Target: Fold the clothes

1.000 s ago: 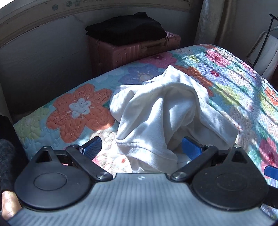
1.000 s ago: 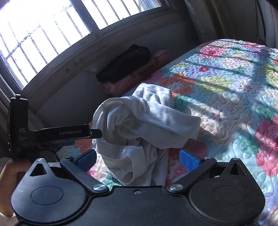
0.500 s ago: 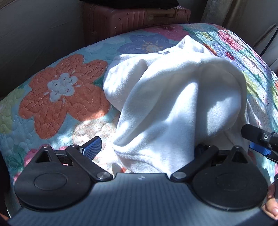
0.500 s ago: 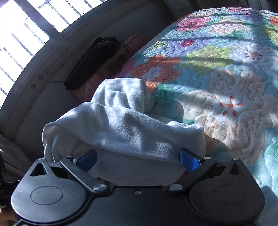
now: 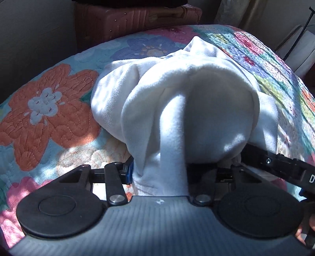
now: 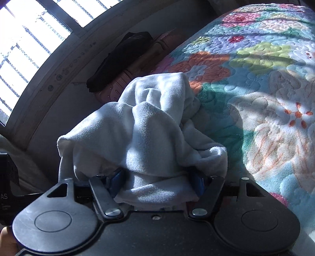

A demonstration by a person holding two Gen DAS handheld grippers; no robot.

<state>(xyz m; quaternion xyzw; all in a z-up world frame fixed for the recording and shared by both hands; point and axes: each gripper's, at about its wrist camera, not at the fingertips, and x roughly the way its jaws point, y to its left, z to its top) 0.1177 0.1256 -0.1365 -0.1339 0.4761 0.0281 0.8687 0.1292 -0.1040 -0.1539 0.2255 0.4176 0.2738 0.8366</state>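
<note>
The step in hand looks like the first grab: both tools bite into a crumpled white fleece garment that lies bunched on the flowered quilt, filling the middle of both views. The left gripper has its fingers drawn in on a hanging fold at lower centre, only one blue pad showing at the cloth's edge. The right gripper is likewise closed in around a thick wad, blue pads half buried. A pink suitcase sits at the top of the left view. Next, I judge, the heap must be lifted and spread flat, which calls for finding an edge or hem, since both grips seem to hold mid-cloth
</note>
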